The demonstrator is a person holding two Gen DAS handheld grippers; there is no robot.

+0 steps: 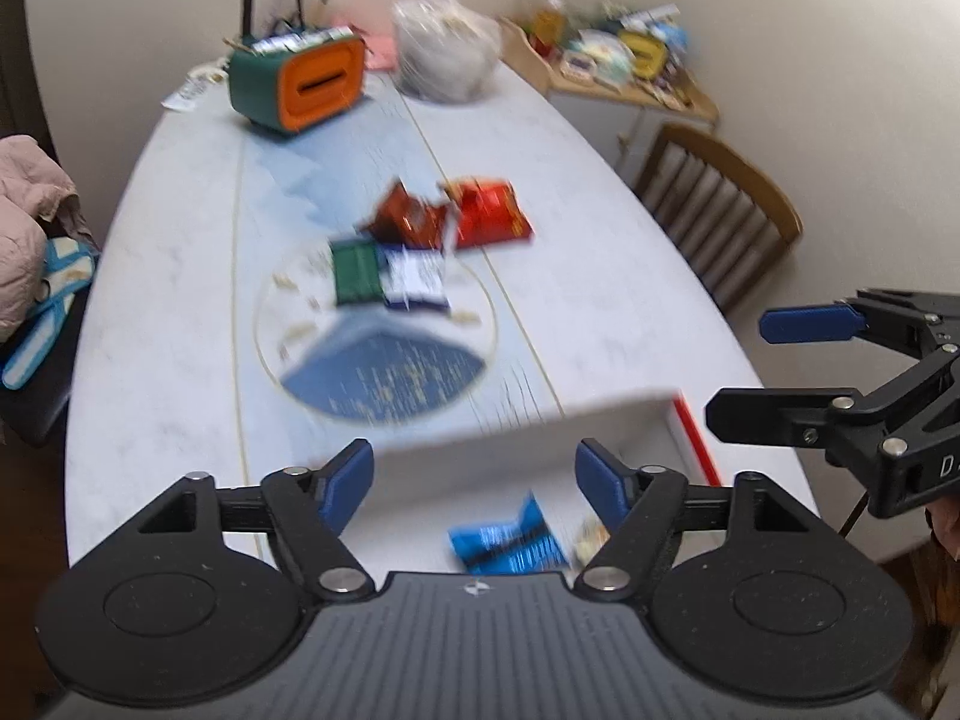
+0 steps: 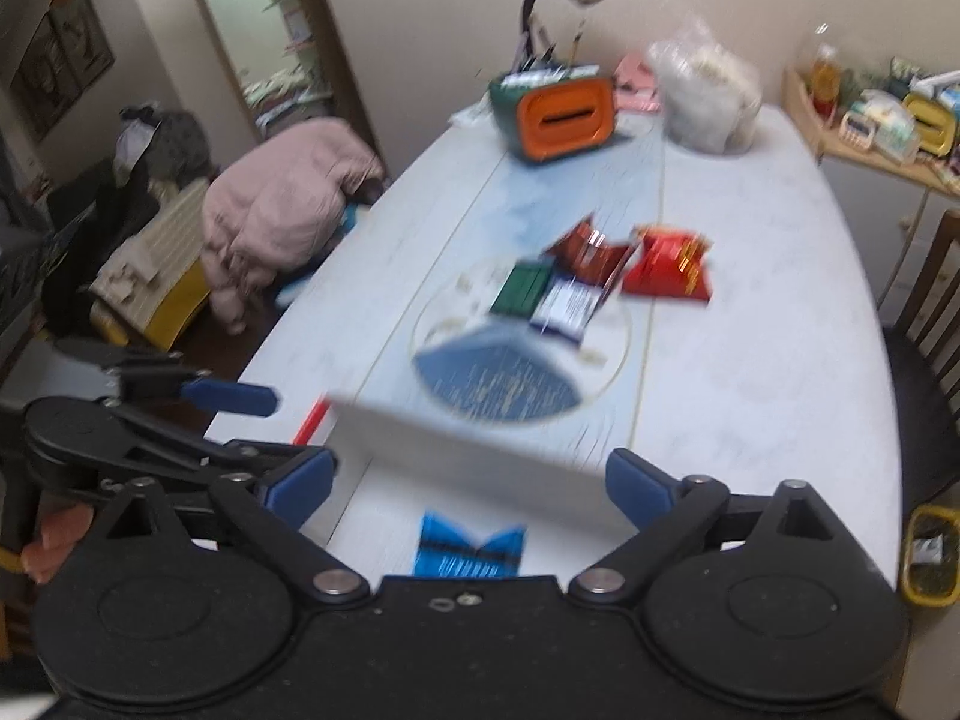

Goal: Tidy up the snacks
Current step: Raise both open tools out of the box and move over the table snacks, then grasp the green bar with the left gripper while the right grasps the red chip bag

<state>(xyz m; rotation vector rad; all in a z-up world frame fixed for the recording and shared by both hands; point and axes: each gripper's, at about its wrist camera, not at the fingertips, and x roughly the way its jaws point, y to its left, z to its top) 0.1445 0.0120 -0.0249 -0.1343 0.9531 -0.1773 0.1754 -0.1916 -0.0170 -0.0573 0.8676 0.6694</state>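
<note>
Both sets of jaws spread wide, nothing between them. Left gripper [image 1: 474, 480] above the near end of the pale desk [image 1: 600, 312], right gripper [image 2: 468, 486] alongside, each hanging over a white box [image 1: 528, 426]. Blue snack packet [image 1: 507, 540] down inside that box, just below and between the jaws. Farther ahead, well apart from the jaws: green packet [image 1: 357, 273] touching a dark-blue packet [image 1: 417, 282], a brown-red packet [image 1: 408, 219] and red packet [image 1: 489, 216] just beyond. All blurred.
</note>
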